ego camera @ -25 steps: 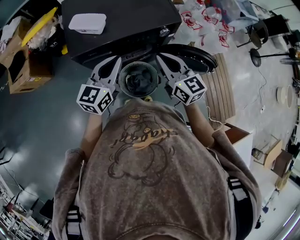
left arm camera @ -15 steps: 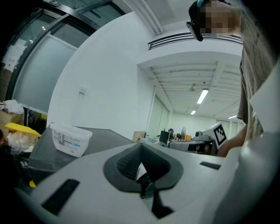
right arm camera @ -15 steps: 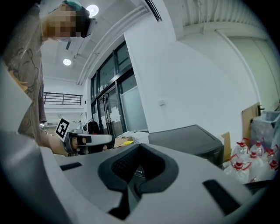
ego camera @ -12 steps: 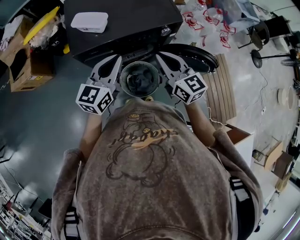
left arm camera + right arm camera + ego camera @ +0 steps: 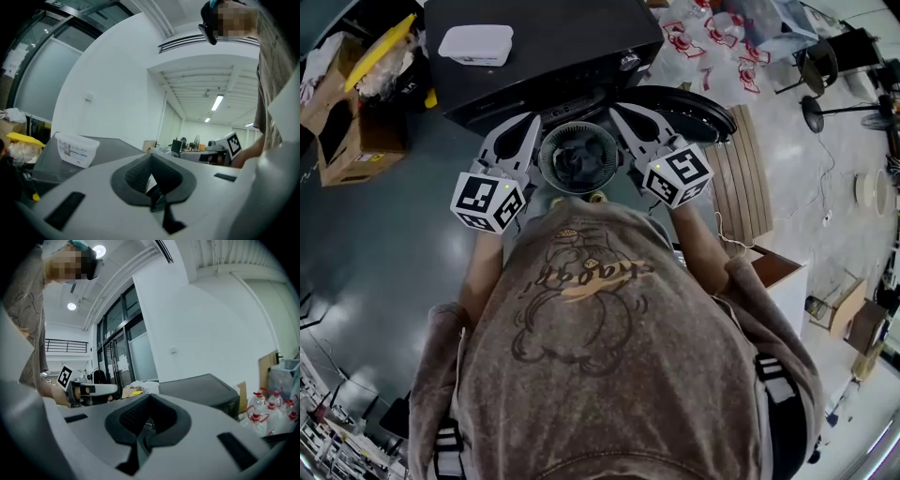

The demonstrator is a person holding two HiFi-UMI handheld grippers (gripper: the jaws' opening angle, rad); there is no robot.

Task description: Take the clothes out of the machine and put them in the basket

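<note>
The left gripper [image 5: 531, 126] and the right gripper [image 5: 624, 118] are held in front of the person [image 5: 600, 356], one on each side of the round drum [image 5: 577, 141] of the black machine [image 5: 544, 47]. In the head view the dark clothes [image 5: 572, 161] lie inside this drum, between the two grippers, and neither gripper touches them. The round door [image 5: 689, 105] of the machine stands open at the right. A white plastic box [image 5: 475, 44] lies on top of the machine. At the right, on the floor [image 5: 394, 253], there is a slatted wooden thing [image 5: 741, 183]; I cannot tell whether it is the basket. A cardboard box [image 5: 347, 131] stands to the left of the machine.

In the left gripper view the two jaws are closed together and nothing is between them. Behind them the white plastic box is seen on the dark top of the machine, and further right is the marker cube of the right gripper.

In the right gripper view the jaws are also pressed together, with nothing held. Behind them, at the right, stands the black machine, and beside it are clear bottles with red handles [image 5: 269, 416]. At the left the other gripper is seen with its marker cube.
</note>
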